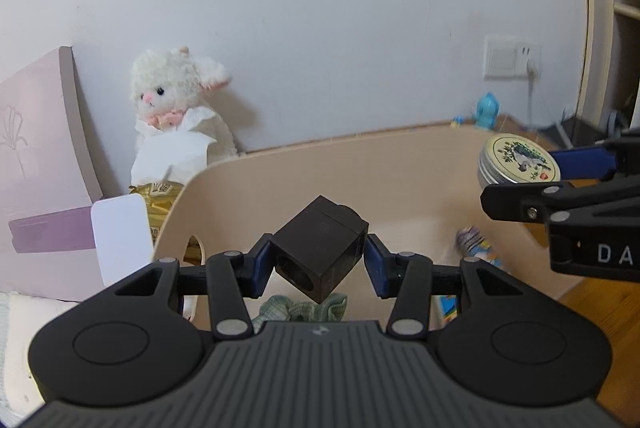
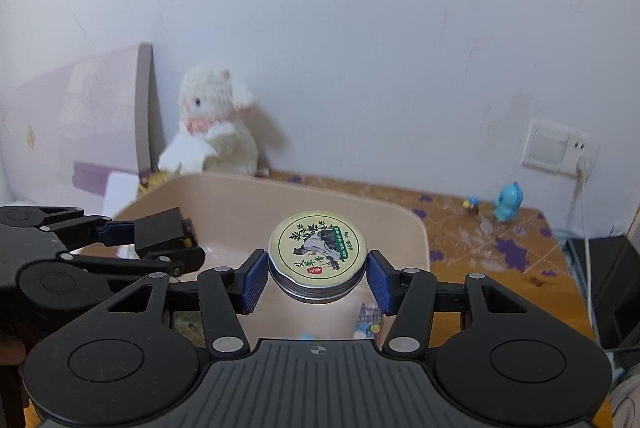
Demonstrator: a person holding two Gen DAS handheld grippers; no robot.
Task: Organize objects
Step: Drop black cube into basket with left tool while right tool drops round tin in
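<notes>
Left wrist view: left gripper clamped on dark cube, tilted on a corner between the pads, hanging over the beige bin; rim runs beyond the jaws, open floor below. Right wrist view: right gripper pinching round tin, lid up, above same bin; far rim ahead, clear of the tin.

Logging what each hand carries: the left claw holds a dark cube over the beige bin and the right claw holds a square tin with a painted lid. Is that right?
One detail is off: the tin in the right claw is round, not square, as the right wrist view shows. The left claw does hold the dark cube over the beige bin.
</notes>
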